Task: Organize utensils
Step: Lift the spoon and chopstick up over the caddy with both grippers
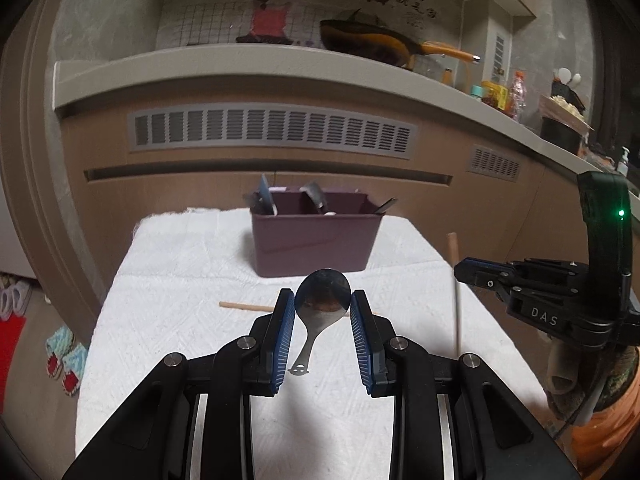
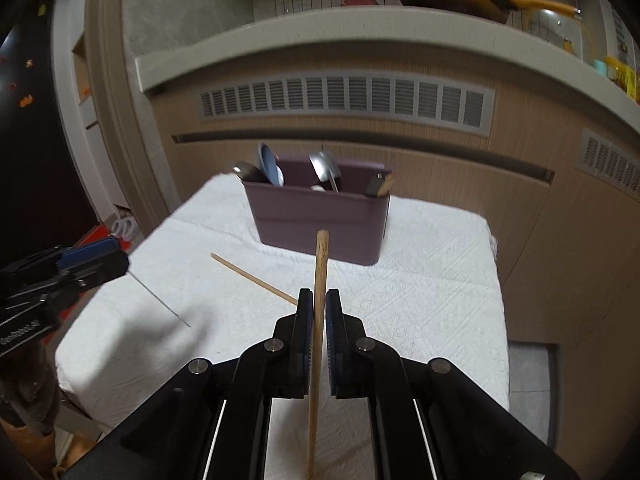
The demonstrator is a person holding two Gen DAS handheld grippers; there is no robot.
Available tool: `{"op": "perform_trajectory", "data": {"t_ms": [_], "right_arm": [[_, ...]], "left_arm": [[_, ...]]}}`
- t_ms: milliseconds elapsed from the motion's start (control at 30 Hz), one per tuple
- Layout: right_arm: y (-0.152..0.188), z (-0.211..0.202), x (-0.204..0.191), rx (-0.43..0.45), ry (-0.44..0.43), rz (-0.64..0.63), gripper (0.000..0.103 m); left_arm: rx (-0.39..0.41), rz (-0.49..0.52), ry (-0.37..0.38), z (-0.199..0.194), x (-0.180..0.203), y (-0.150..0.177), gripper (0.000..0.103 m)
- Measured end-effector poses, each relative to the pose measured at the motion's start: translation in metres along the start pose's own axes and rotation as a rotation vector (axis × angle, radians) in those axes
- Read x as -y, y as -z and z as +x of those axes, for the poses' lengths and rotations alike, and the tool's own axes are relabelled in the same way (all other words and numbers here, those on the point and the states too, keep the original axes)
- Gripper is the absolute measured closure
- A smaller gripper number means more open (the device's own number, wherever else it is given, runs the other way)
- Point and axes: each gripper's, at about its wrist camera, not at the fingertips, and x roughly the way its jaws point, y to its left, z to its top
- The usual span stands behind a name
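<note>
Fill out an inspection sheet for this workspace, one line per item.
Surface: white textured cloth covers the table.
Job's things: purple caddy at the far side holds spoons; metal spoon and one wooden chopstick are held; second chopstick lies loose on the cloth.
Clutter: nothing seen on the cloth.
Grippers: left claw shut on the spoon's bowl; right claw shut on the upright chopstick.
Cables: nothing seen.
Surroundings: counter with an orange pan, bottles; vented cabinet below.
</note>
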Motion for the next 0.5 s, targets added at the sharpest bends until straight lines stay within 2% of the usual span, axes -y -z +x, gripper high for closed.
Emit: {"op": "perform_trajectory", "data": {"t_ms": [133,233,300,400,467,500], "right_arm": [[-0.003,-0.031,-0.005,0.080,-0.010,-0.017,0.097],[-0.006,-0.043,-0.005,0.106,0.001,-0.041,0.097],[-0.003,-0.037,-0.003,0.082,-0.005,-0.045,0.097],[0.005,-0.008,0.003,-0.012,-0.034,-0.041,0.096],[0.011,0.014,0.005,-0.067,-0.036,-0.050,0.089],[0.015,0.032,0.006,-0.100,-0.024,-0.048,0.079]], "left_arm": [[0.040,0.039,0.001,-0.021,0.016,-0.009,0.073],[0.053,0.046,-0.003,-0.029,0.022,-0.014,0.073],[0.045,0.042,-0.013,-0.029,0.021,-0.014,0.073],[0.014,0.012,-0.024,-0.022,0.013,-0.009,0.073],[-0.012,-0.010,-0.027,-0.013,0.005,-0.003,0.073],[-0.023,-0.018,-0.028,-0.009,0.003,0.000,0.073]]}}
